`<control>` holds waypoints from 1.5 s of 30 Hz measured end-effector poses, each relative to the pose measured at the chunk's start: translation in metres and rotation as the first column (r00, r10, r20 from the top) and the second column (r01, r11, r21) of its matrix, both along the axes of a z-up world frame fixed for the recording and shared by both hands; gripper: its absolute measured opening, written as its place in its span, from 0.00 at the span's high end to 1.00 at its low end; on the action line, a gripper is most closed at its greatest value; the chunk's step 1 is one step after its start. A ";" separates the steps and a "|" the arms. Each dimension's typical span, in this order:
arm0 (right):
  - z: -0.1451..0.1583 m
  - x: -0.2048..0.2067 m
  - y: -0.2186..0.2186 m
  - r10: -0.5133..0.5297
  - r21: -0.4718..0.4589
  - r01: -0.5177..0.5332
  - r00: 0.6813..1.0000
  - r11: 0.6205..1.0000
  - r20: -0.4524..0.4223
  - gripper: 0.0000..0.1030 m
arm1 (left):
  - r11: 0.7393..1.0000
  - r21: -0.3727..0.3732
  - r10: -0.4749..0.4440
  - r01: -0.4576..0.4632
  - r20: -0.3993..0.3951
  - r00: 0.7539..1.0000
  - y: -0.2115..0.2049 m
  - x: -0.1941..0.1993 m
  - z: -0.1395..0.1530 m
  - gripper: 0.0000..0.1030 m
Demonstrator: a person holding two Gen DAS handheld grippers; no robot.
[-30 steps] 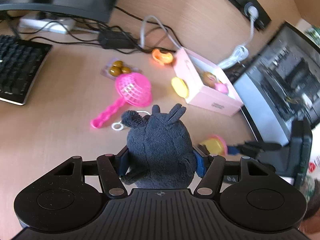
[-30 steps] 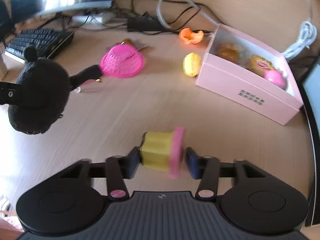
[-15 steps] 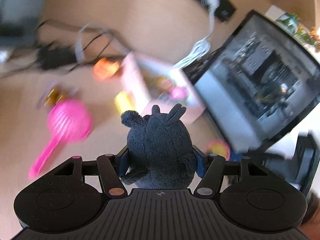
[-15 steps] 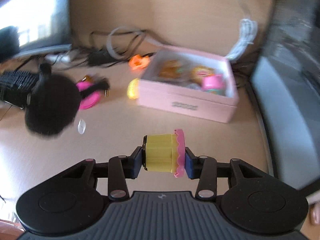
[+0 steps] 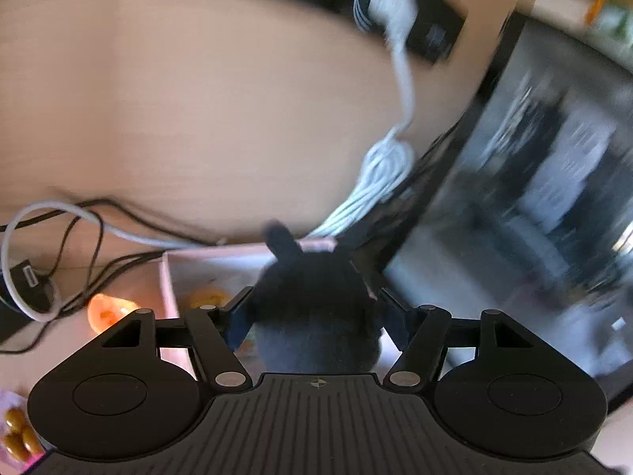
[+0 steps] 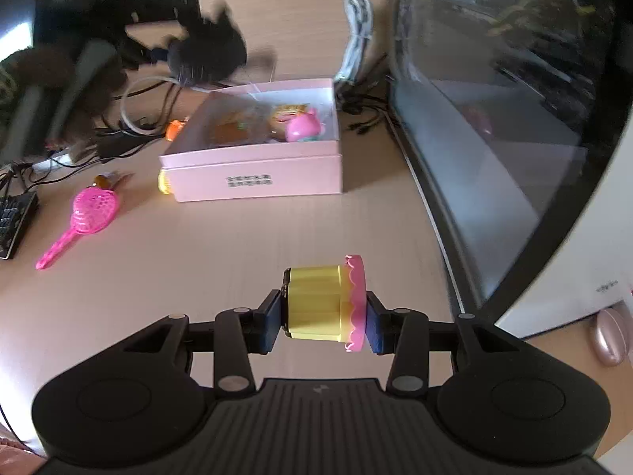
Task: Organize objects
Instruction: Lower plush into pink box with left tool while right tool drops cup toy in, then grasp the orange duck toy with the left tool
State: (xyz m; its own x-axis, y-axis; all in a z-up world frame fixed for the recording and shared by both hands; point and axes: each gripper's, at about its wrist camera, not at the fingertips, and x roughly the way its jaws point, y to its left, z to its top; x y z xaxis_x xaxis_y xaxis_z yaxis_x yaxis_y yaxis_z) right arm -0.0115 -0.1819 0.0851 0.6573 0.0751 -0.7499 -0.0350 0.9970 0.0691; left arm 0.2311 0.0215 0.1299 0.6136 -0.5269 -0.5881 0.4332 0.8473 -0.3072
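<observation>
Left gripper (image 5: 314,318) clamped on dark grey plush toy (image 5: 316,316), poised above open pink cardboard box (image 6: 253,176); right gripper (image 6: 324,314) pinching yellow-and-pink toy cupcake (image 6: 322,303), box well ahead. Best lowered inside the walls before release, 1 item per turn.

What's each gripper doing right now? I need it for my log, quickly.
Left gripper: closed on the dark plush toy.
Right gripper: closed on the yellow toy cupcake.
</observation>
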 end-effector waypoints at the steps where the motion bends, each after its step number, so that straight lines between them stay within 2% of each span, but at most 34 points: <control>1: -0.001 0.001 -0.004 -0.003 0.008 0.003 1.000 1.000 -0.003 0.59 | 1.000 0.028 0.003 -0.003 -0.010 1.000 0.000 0.002 -0.010 0.35; 3: -0.001 0.004 -0.008 0.000 0.013 0.000 1.000 1.000 -0.005 0.59 | 0.999 0.024 0.033 -0.033 -0.035 0.999 0.005 0.002 -0.023 0.35; 7: 0.006 0.018 -0.010 0.045 0.034 -0.045 0.999 0.998 0.009 0.60 | 0.983 -0.105 0.139 -0.149 -0.092 0.986 0.038 -0.015 -0.036 0.35; 10: 0.017 0.039 -0.007 0.089 0.068 -0.091 0.996 0.993 0.031 0.60 | 0.971 -0.146 0.176 -0.192 -0.114 0.978 0.064 -0.045 -0.039 0.35; 14: 0.039 0.077 -0.001 0.116 0.067 -0.124 0.988 0.990 0.104 0.59 | 0.973 -0.104 0.191 -0.206 -0.134 0.972 0.091 -0.093 -0.045 0.35; 19: 0.077 0.142 0.013 0.110 0.091 -0.133 0.969 0.987 0.223 0.59 | 0.977 0.014 0.212 -0.212 -0.135 0.968 0.116 -0.155 -0.054 0.35; 21: 0.083 0.168 0.019 0.097 0.110 -0.128 0.963 0.986 0.251 0.59 | 0.977 0.045 0.214 -0.210 -0.124 0.969 0.126 -0.175 -0.057 0.35; 23: 0.081 0.191 0.025 0.059 0.107 -0.086 0.971 0.991 0.232 0.52 | 0.967 0.079 0.250 -0.242 -0.116 0.961 0.139 -0.190 -0.060 0.35; 24: 0.077 0.201 0.030 0.051 0.104 -0.075 0.976 0.992 0.213 0.34 | 0.958 0.079 0.282 -0.274 -0.122 0.951 0.148 -0.196 -0.062 0.35; 25: 0.073 0.206 0.035 0.044 0.100 -0.066 0.978 0.993 0.205 0.23 | 0.954 0.064 0.300 -0.293 -0.133 0.945 0.157 -0.199 -0.064 0.35; 27: 0.067 0.205 0.047 0.043 0.069 -0.057 0.980 0.996 0.194 0.21 | 0.946 0.062 0.325 -0.319 -0.137 0.936 0.170 -0.203 -0.066 0.35; 29: 0.056 0.195 0.059 0.057 0.061 -0.068 0.985 0.996 0.165 0.17 | 0.936 0.081 0.350 -0.342 -0.106 0.931 0.180 -0.207 -0.063 0.35; 33: 0.026 0.160 0.085 0.116 0.032 -0.119 0.990 0.992 0.075 0.01 | 0.931 0.070 0.364 -0.359 -0.083 0.928 0.202 -0.203 -0.061 0.35; 37: -0.009 0.124 0.111 0.162 0.018 -0.162 0.986 0.987 -0.049 0.01 | 0.937 0.012 0.349 -0.349 -0.086 0.933 0.208 -0.190 -0.061 0.35; 40: -0.030 0.104 0.126 0.149 -0.005 -0.150 0.984 0.989 -0.101 0.00 | 0.943 -0.034 0.325 -0.330 -0.099 0.940 0.206 -0.177 -0.061 0.35; 45: -0.054 0.090 0.136 0.120 0.054 -0.112 0.974 0.992 -0.193 0.00 | 0.964 -0.050 0.254 -0.260 -0.100 0.962 0.197 -0.167 -0.063 0.35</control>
State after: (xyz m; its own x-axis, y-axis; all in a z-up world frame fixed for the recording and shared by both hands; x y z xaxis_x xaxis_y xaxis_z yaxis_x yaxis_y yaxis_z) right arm 0.0789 -0.0457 0.0312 0.4828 0.1769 -0.8577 -0.1320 0.9829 0.1285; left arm 0.0644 0.2184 0.0666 0.6777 -0.3958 -0.6197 0.1708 0.9045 -0.3908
